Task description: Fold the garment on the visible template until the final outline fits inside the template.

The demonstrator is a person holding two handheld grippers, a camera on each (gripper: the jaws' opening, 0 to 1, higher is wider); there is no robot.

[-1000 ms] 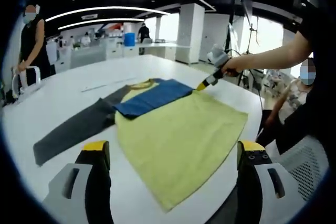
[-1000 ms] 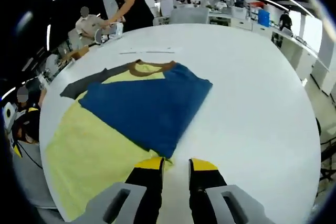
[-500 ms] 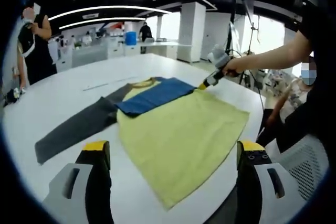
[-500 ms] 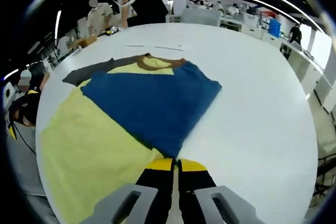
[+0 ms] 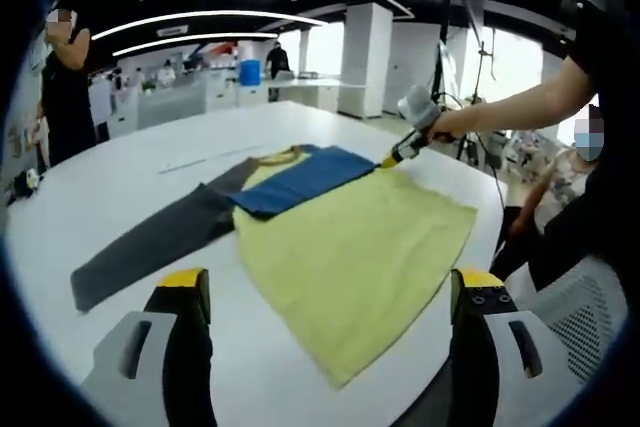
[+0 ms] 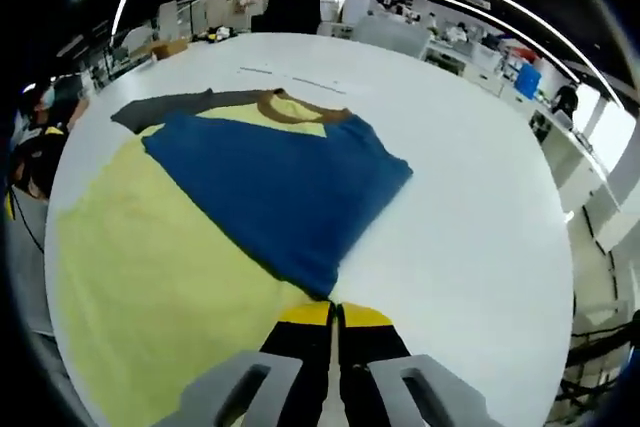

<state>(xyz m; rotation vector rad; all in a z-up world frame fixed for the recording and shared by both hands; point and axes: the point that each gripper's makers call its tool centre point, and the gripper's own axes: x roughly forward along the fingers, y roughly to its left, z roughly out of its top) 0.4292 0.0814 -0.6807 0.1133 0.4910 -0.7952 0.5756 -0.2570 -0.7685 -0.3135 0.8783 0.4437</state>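
Note:
A long-sleeved garment lies flat on the white table (image 5: 120, 177). Its yellow body (image 5: 350, 247) faces me, a blue sleeve (image 5: 300, 172) is folded across the chest, and a grey sleeve (image 5: 150, 242) stretches out to the left. The brown collar (image 6: 300, 107) points away. My left gripper (image 5: 330, 282) hovers open, low over the near hem, jaws wide apart. My right gripper (image 6: 332, 312) is shut on the garment's edge, where the blue sleeve (image 6: 280, 187) ends over the yellow body (image 6: 150, 267). It comes into the left gripper view as the right gripper (image 5: 393, 157), held by a hand.
A thin line mark (image 5: 195, 162) runs on the table beyond the collar, the same line mark (image 6: 290, 80) in the right gripper view. A person (image 5: 65, 87) stands at the far left table edge. A seated person (image 5: 575, 177) is at the right. Desks and a pillar (image 5: 365, 62) stand behind.
My right gripper has gone from open to shut on the garment's edge. The garment has slid slightly to the right in the left gripper view. The left gripper has stayed put.

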